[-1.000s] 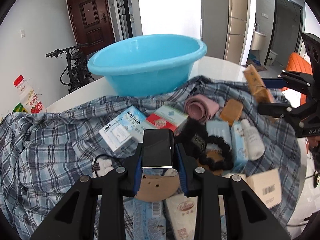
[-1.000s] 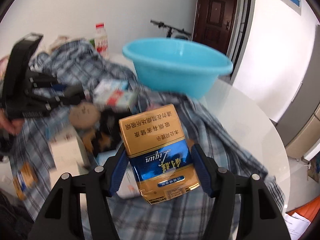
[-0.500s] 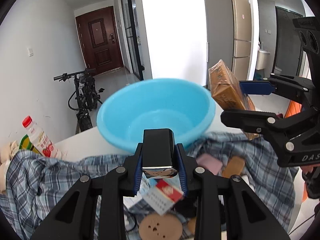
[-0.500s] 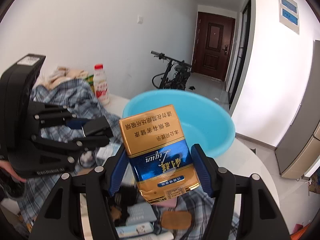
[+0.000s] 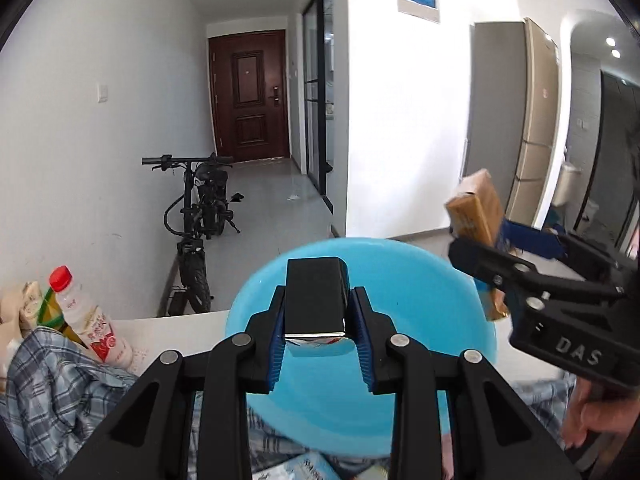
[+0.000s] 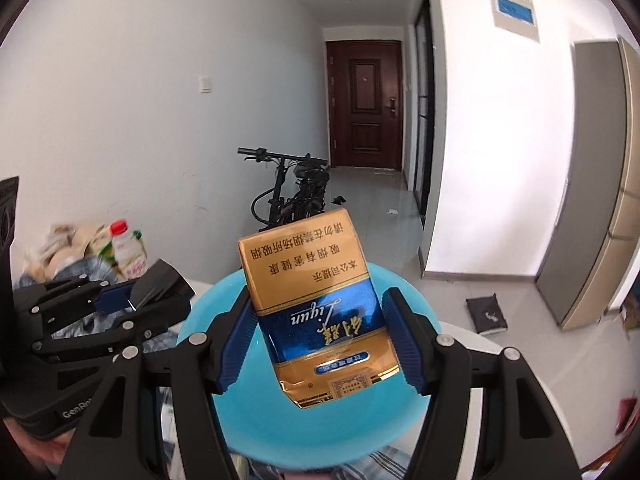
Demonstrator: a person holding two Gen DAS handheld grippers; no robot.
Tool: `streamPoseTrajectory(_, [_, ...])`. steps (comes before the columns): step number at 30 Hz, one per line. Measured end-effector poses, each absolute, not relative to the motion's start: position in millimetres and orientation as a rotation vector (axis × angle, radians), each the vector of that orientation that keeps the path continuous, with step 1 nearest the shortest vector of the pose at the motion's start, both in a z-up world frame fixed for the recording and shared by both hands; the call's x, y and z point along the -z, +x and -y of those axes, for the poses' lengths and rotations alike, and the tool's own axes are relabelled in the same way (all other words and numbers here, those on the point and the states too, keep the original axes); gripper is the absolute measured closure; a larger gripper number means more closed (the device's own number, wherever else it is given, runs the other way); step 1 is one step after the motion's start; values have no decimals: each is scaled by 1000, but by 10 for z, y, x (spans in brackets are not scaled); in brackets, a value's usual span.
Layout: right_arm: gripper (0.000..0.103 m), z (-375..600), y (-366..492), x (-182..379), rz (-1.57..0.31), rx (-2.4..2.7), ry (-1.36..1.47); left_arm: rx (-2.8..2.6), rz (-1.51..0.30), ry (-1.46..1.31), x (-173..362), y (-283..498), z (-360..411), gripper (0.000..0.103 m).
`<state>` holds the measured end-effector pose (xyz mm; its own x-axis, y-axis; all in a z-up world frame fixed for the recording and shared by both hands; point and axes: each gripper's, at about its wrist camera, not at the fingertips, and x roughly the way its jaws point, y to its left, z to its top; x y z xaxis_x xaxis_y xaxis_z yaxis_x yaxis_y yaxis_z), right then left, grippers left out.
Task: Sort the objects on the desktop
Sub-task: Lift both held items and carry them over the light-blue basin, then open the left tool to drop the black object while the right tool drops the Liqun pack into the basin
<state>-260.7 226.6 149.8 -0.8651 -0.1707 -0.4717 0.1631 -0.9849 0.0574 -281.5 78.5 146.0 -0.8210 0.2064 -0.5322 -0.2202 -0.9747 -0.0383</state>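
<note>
The gold and blue cigarette pack point(image 6: 320, 312), which stands in front of the blue basin point(image 6: 208, 412), carries the script word "Liqun" on its blue band, seen upside down. Above that word, on the gold panel, run three rows of Chinese characters, also upside down; below it are large gold brush characters, and a small label near the pack's lower edge is too fine to read. Left of the basin, the left gripper point(image 6: 132, 300) body bears the letters "GenRo", cut off by a finger. The right gripper point(image 5: 476, 248) body reads "DAS", right of the basin. The bottle's point(image 5: 90, 320) red label is illegible.
</note>
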Motion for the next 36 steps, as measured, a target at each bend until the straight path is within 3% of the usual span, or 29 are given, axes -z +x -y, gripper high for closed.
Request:
streamPoseTrajectory(3, [41, -2350, -2647, -1507, 116, 2926, 702, -2786, 79, -843, -1371, -3015, -656, 70])
streamPoseTrajectory(13, [41, -2653, -2825, -1320, 242, 2903, 724, -2735, 11, -872, -1277, -3175, -672, 70])
streamPoseTrajectory(22, [41, -2864, -3068, -1039, 383, 2829, 862, -2679, 24, -1082, -826, -3514, -673, 70])
streamPoseTrajectory(36, [41, -2576, -3245, -723, 166, 2759, 1165, -2643, -68, -1236, -479, -3619, -886, 70])
